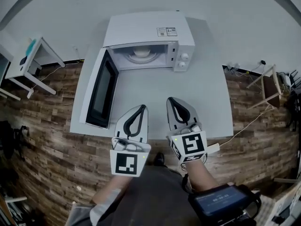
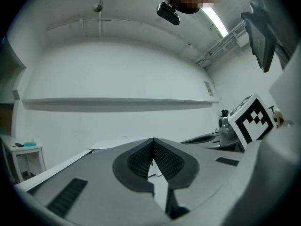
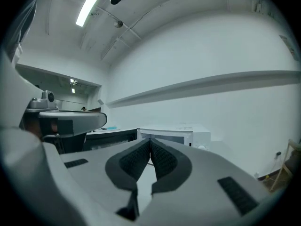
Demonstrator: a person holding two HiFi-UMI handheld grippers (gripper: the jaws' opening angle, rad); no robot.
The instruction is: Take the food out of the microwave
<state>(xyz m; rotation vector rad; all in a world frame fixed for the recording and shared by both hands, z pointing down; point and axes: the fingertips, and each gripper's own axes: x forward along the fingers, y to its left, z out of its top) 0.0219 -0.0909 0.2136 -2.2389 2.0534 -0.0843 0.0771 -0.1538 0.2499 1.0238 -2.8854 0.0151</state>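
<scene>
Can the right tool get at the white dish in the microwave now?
Probably yes: the door stands wide open and nothing lies between the right tool and the dish, though its jaws are shut.

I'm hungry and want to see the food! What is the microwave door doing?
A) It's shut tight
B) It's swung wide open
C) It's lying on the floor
B: the microwave has its door swung out to the left in the head view, and a white dish shows inside.
</scene>
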